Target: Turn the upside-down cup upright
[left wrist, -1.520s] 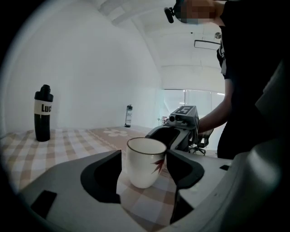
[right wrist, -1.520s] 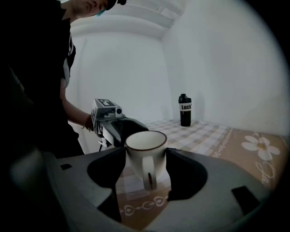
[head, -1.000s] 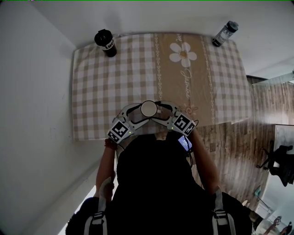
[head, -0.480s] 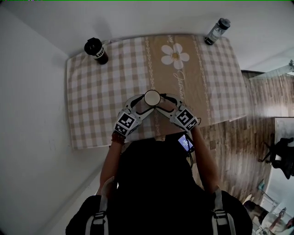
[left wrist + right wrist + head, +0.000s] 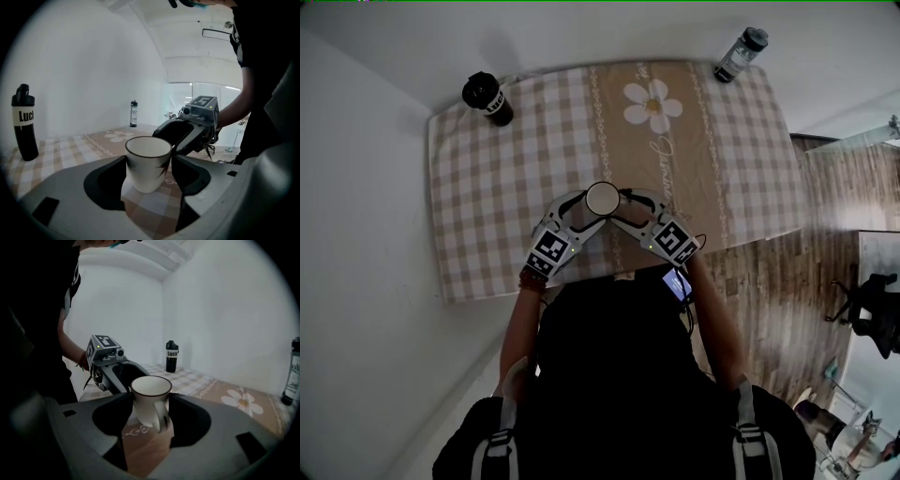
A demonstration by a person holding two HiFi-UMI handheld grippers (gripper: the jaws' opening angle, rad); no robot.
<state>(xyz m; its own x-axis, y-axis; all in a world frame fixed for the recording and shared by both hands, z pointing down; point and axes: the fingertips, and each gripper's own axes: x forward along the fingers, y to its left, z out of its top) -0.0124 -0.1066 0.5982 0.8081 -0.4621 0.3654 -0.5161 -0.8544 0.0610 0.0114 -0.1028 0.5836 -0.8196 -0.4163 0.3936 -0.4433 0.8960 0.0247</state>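
Note:
A white cup (image 5: 602,198) with a dark rim stands mouth up over the near middle of the checked tablecloth (image 5: 497,187). My left gripper (image 5: 582,209) grips it from the left and my right gripper (image 5: 624,207) from the right. In the left gripper view both jaws touch the sides of the cup (image 5: 147,161), and the right gripper (image 5: 194,125) shows behind it. In the right gripper view the cup (image 5: 151,399) sits between the jaws with its handle toward the camera. The right jaws have just been closing on it. I cannot tell whether its base touches the cloth.
A black bottle (image 5: 487,97) stands at the far left corner of the table and a clear bottle (image 5: 739,53) at the far right corner. A daisy print (image 5: 653,105) marks the cloth's centre strip. Wood floor and a chair (image 5: 870,323) lie to the right.
Both grippers and the cup have moved a little away from the table's near edge toward its middle. Since half a second ago they have barely shifted.

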